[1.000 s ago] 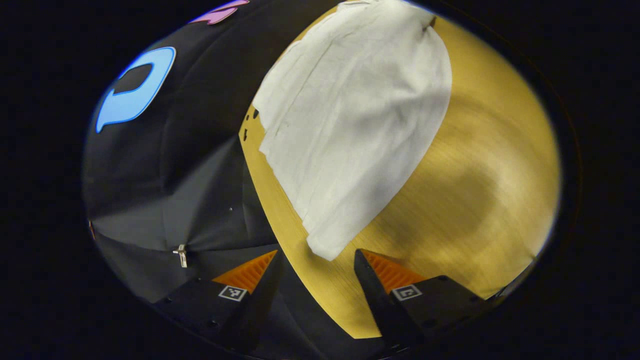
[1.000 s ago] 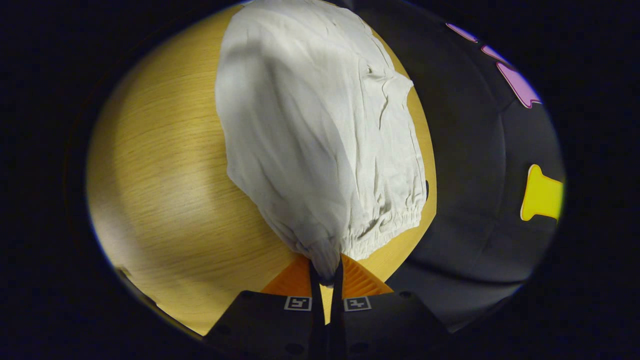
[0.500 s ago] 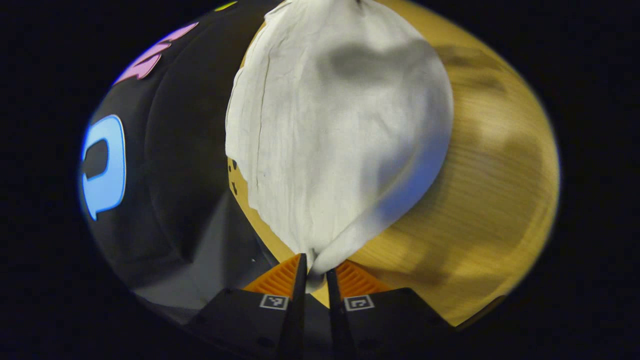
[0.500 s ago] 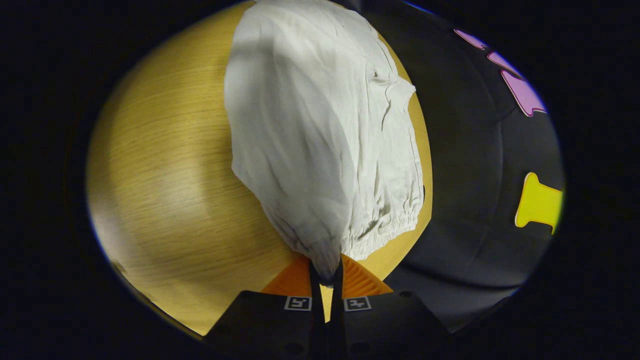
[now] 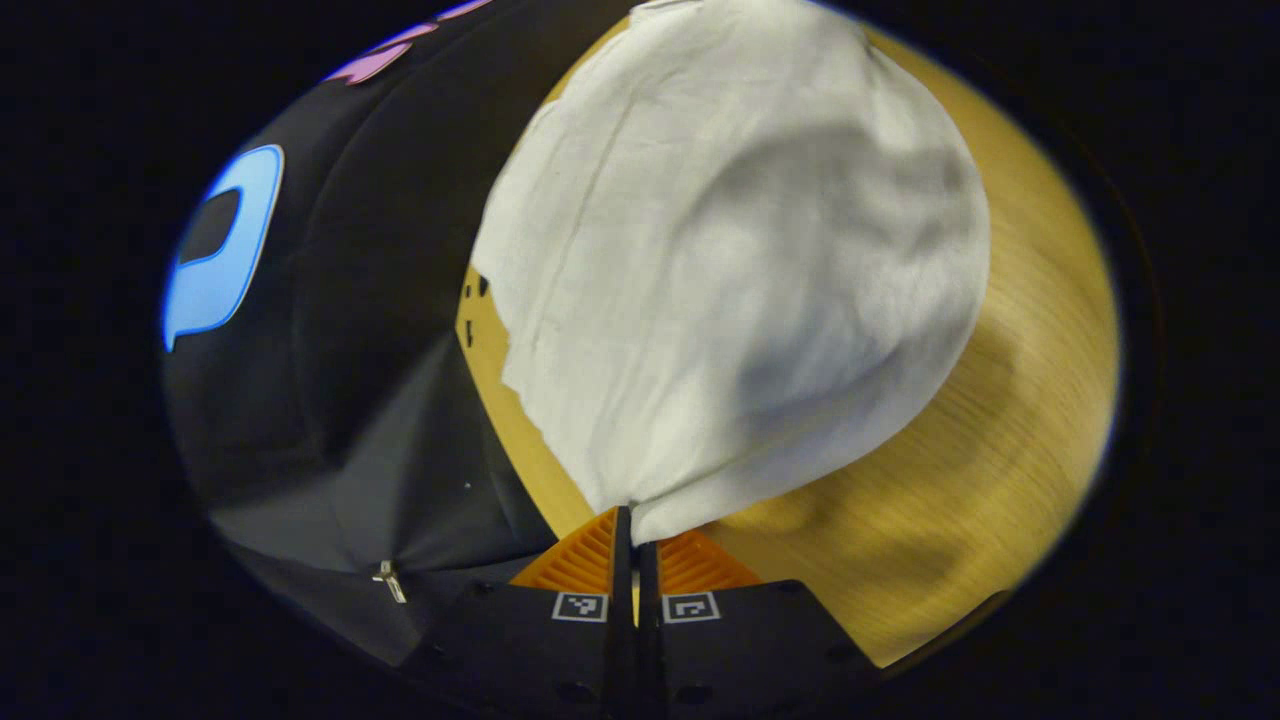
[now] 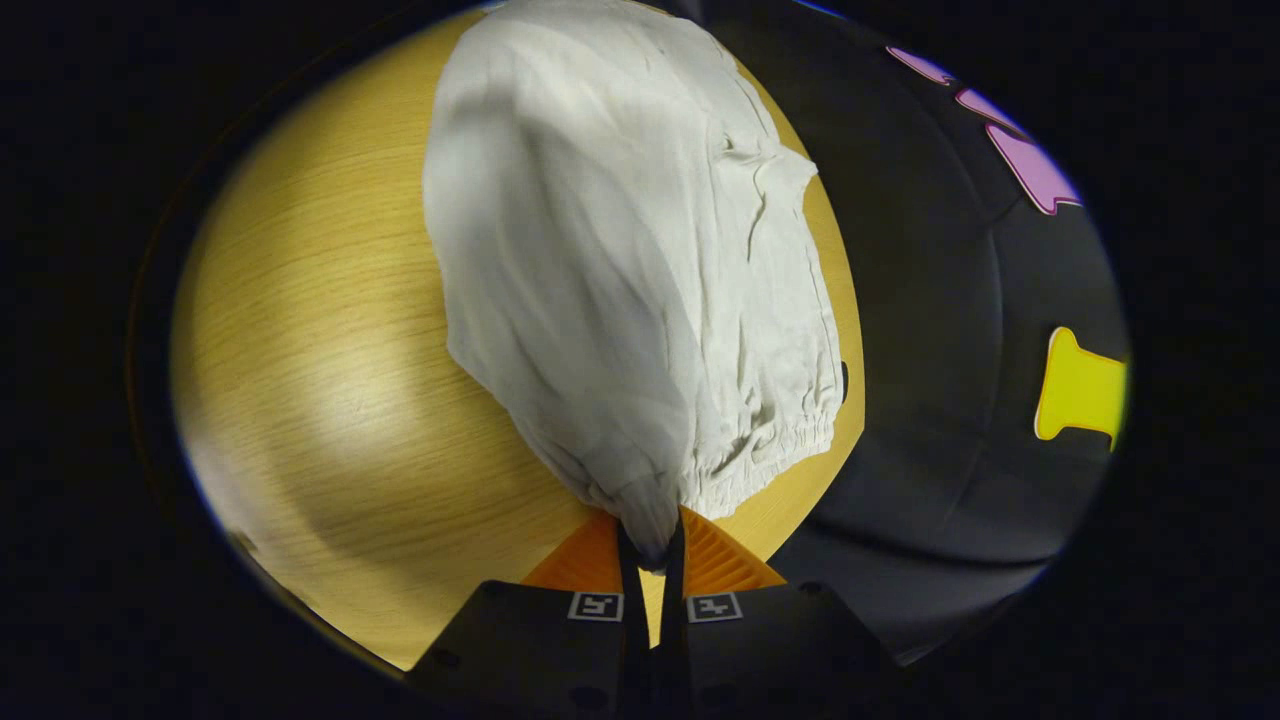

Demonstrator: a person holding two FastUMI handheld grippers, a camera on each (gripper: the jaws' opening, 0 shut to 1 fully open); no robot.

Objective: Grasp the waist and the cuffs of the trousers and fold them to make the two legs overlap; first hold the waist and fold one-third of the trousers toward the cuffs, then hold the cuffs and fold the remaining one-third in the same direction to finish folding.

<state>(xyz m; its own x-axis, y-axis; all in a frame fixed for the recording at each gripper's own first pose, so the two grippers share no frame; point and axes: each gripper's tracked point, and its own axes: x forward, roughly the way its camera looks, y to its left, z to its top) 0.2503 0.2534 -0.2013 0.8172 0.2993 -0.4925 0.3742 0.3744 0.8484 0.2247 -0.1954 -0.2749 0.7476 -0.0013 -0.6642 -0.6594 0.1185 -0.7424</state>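
A second ago the left gripper (image 5: 627, 520) had its fingers spread wide, just short of the pale cloth's corner; half a second ago they had come in around that corner, and now they are pressed together with the corner of the trousers (image 5: 730, 270) pinched between them. The cloth in the left gripper view has also bulged up and toward the camera since then, with a soft fold shadow across its middle. The right gripper (image 6: 652, 545) has not changed: it stays clamped on a bunched bit of the gathered elastic waist (image 6: 770, 455), and the cloth has shifted only slightly in its view.

The trousers are off-white, thin and lightly creased. From each pinched end they slope away and down onto the wooden worktop (image 6: 320, 330), where the rest lies spread. In the right gripper view the puckered waistband runs to the right of the fingers, near the worktop's edge. In the left gripper view a long seam runs along the cloth's left side, close to the worktop's edge.
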